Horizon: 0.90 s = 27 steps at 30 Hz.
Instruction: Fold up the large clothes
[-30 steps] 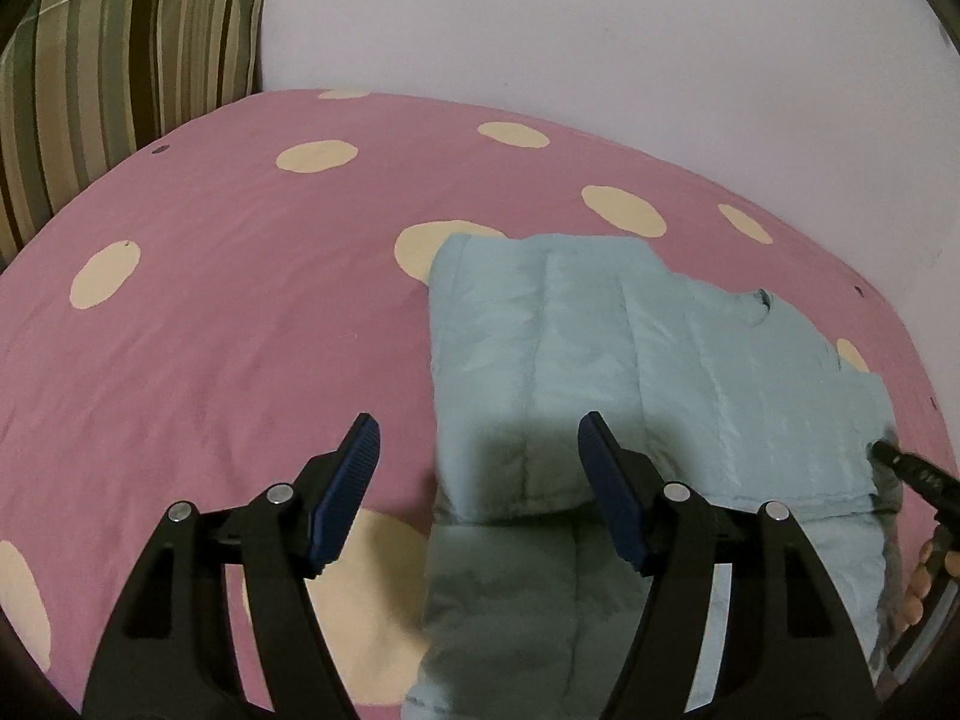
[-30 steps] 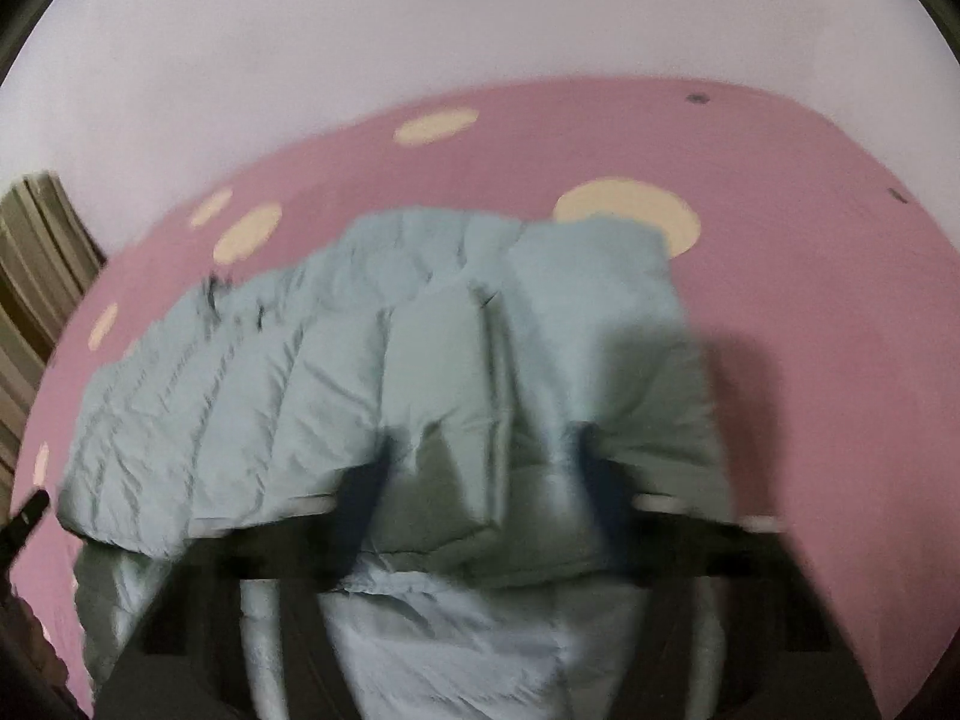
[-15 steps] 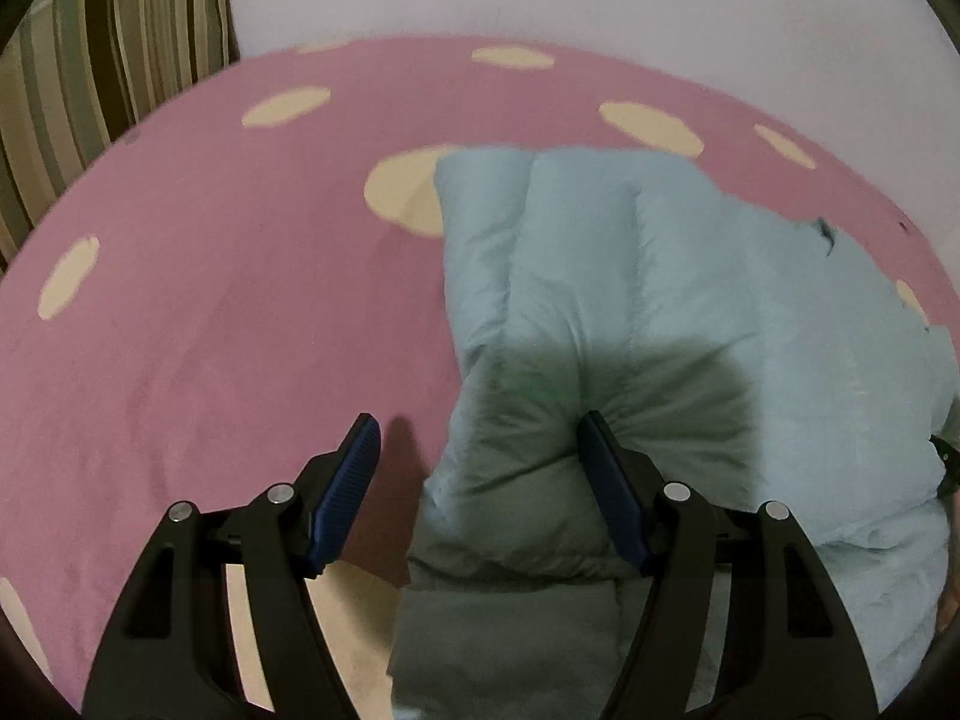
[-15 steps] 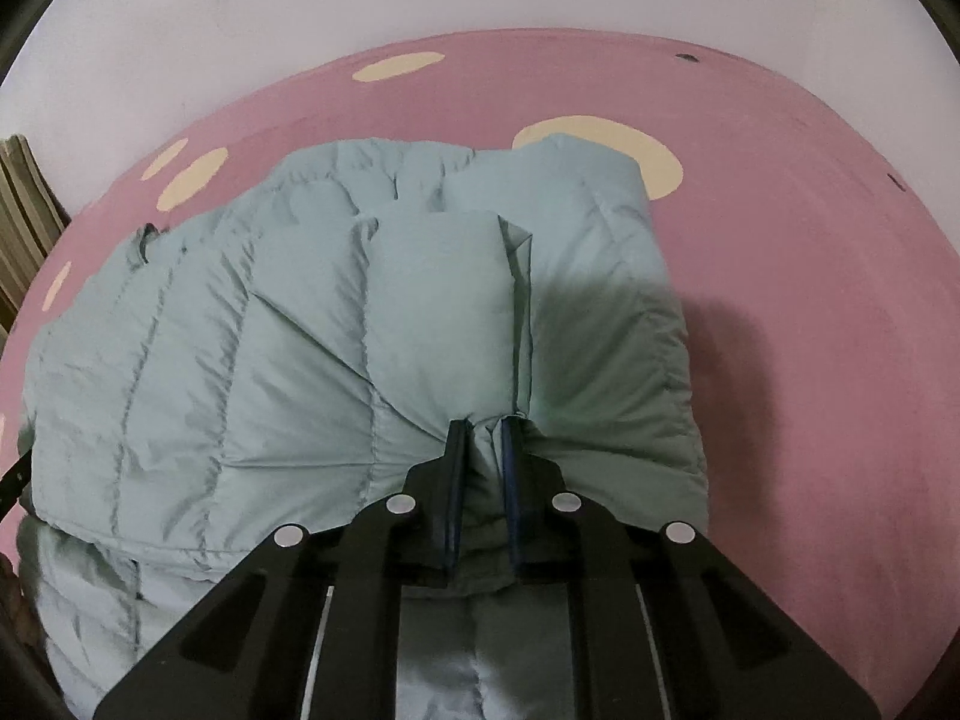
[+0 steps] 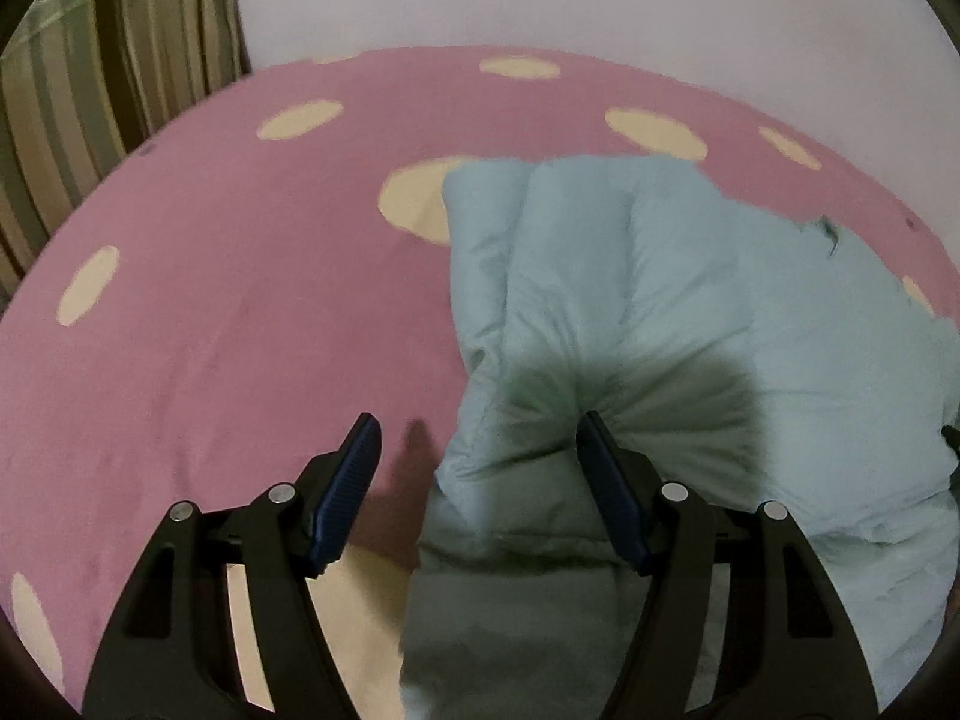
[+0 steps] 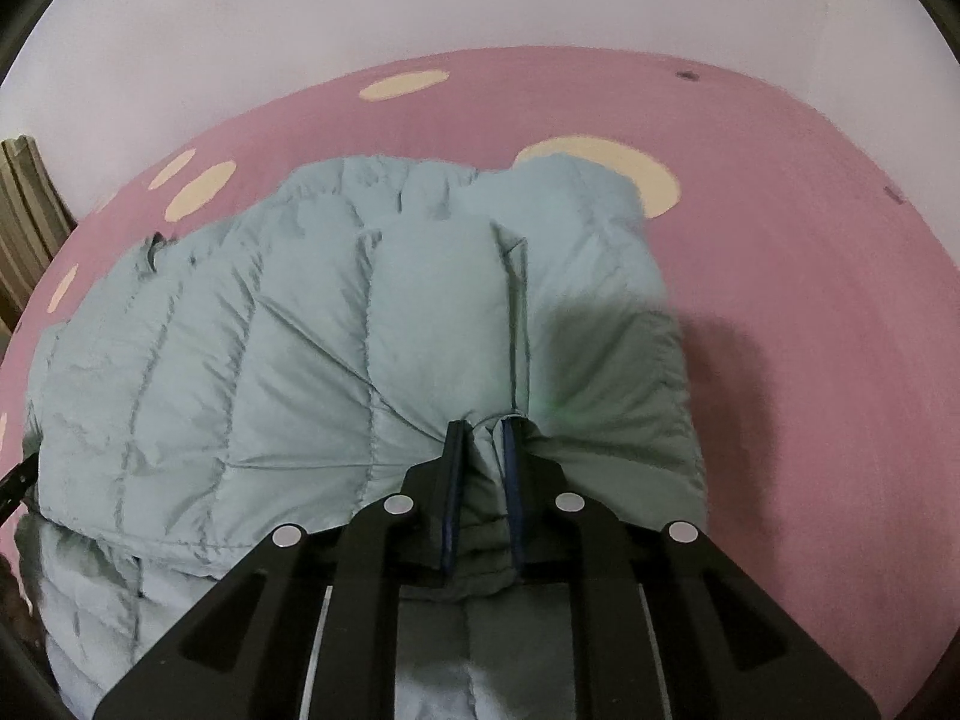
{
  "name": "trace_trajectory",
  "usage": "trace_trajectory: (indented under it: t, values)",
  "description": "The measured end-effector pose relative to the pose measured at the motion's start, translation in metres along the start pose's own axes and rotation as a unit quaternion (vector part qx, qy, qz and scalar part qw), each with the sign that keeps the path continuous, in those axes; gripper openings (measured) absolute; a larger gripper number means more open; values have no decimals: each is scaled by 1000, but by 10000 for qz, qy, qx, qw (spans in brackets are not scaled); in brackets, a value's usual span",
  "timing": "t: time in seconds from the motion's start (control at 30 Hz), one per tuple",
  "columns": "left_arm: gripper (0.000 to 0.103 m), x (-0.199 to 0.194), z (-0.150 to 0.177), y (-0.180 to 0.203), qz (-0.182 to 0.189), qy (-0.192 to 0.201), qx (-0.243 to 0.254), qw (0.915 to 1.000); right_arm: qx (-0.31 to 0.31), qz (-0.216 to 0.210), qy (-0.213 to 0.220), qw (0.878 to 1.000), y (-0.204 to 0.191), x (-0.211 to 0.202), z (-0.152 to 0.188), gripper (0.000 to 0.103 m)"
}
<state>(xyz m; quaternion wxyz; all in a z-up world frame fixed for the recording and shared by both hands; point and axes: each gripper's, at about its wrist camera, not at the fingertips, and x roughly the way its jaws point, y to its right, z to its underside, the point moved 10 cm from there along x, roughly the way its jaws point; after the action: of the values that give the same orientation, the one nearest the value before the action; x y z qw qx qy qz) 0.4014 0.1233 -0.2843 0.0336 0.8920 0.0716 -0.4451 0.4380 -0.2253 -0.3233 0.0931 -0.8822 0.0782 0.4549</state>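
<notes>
— Where is the puffer jacket [image 6: 300, 360] lying?

— It is lying folded over on the pink spotted bed cover [image 5: 240, 300], toward the right, with a striped cushion [image 5: 108, 90] sitting far left.

— What are the claws doing?

— The right claw [image 6: 483, 426] is pinching a bunched fold of the jacket, having just been opening slightly. The left claw [image 5: 477, 426] is standing wide apart, one finger pressing into the jacket's near edge.
</notes>
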Motion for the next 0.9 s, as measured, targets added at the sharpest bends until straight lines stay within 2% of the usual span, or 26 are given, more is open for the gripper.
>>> trace_trajectory:
  t: [0.07, 0.1, 0.2, 0.27, 0.37, 0.43, 0.6, 0.7, 0.83, 0.9]
  values:
    - [67, -18, -9, 12, 170, 253, -11, 9995, 17, 56, 259, 9996, 7, -25, -1, 17]
    - [67, -24, -13, 22, 270, 354, 22, 9990, -46, 39, 365, 9993, 0, -31, -4, 21]
    - [67, -31, -19, 58, 574, 478, 222, 9970, -309, -309, 389, 9983, -37, -35, -7, 23]
    - [67, -24, -17, 80, 647, 379, 366, 9965, -504, -500, 303, 9970, -57, -30, -2, 23]
    - [63, 0, -6, 103, 617, 67, 480, 9969, -715, -468, 151, 9962, -73, -12, 5, 23]
    - [63, 16, 4, 109, 573, -160, 494, 9970, -803, -378, -47, 9960, -74, 6, 12, 23]
    - [63, 26, 8, 112, 445, -187, 620, 9969, -758, -452, -149, 9960, -68, 18, 16, 23]
    - [62, 13, -1, 111, 394, -48, 637, 9972, -685, -459, -77, 9966, -66, 5, 10, 23]
    - [62, -9, -25, 118, 649, 295, 460, 9964, -612, -544, 235, 9964, -70, -15, -7, 24]
    - [62, -7, -39, 125, 692, 333, 544, 9956, -632, -617, 289, 9957, -77, -17, -19, 33]
